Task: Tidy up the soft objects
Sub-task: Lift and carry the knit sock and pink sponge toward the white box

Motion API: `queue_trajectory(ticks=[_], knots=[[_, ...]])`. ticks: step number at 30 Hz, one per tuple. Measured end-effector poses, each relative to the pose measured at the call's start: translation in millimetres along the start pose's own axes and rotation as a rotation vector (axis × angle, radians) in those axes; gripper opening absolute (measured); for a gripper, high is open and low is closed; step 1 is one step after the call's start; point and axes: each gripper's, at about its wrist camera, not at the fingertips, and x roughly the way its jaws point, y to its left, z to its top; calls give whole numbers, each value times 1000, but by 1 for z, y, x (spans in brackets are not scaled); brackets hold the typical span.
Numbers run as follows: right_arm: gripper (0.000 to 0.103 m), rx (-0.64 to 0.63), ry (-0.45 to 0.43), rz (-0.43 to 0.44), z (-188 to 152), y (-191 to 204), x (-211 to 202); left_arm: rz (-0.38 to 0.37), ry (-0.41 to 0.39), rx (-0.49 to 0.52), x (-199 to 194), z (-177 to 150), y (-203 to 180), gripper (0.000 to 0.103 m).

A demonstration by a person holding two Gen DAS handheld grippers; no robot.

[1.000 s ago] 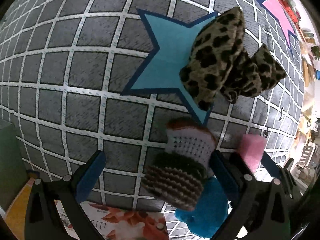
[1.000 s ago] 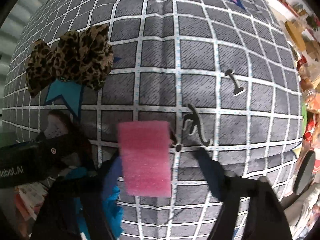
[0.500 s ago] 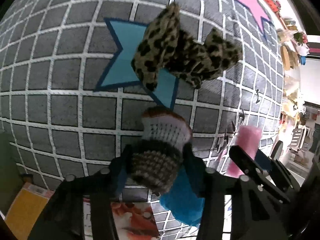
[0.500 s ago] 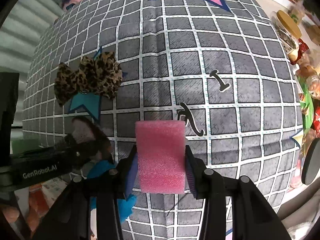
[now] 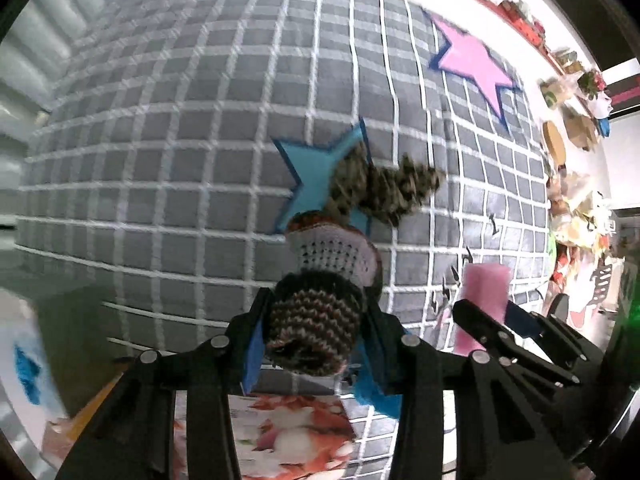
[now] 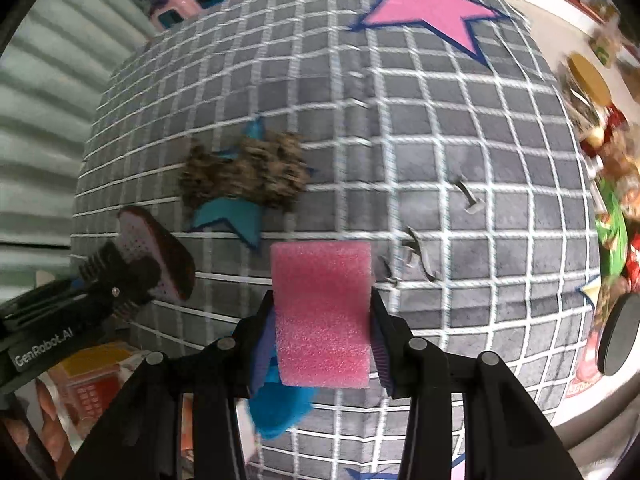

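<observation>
Both grippers are loaded above the grid mat (image 6: 460,152): the left gripper (image 5: 314,334) clamps a knitted toy (image 5: 320,300), and the right gripper (image 6: 322,320) clamps a pink sponge (image 6: 322,312). What appears to be a leopard bow (image 6: 244,176), blurred, lies on the blue star (image 5: 310,172).

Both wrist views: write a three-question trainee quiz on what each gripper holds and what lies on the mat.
1. True or false: the right gripper is shut on the pink foam block.
2. What does the left gripper hold?
3. The leopard-print bow lies on: A) pink star B) blue star C) bare checked mat

Key: 1 true; 2 the crocheted toy; 3 B.
</observation>
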Motion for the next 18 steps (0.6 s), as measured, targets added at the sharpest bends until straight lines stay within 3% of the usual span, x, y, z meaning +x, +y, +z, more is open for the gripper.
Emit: queue_trajectory(ticks=[11, 18], knots=[[44, -171, -18, 10, 14, 97, -21, 67, -82, 54, -78, -2, 59, 46], [44, -206, -19, -15, 11, 127, -33, 84, -105, 92, -110, -16, 89, 46]])
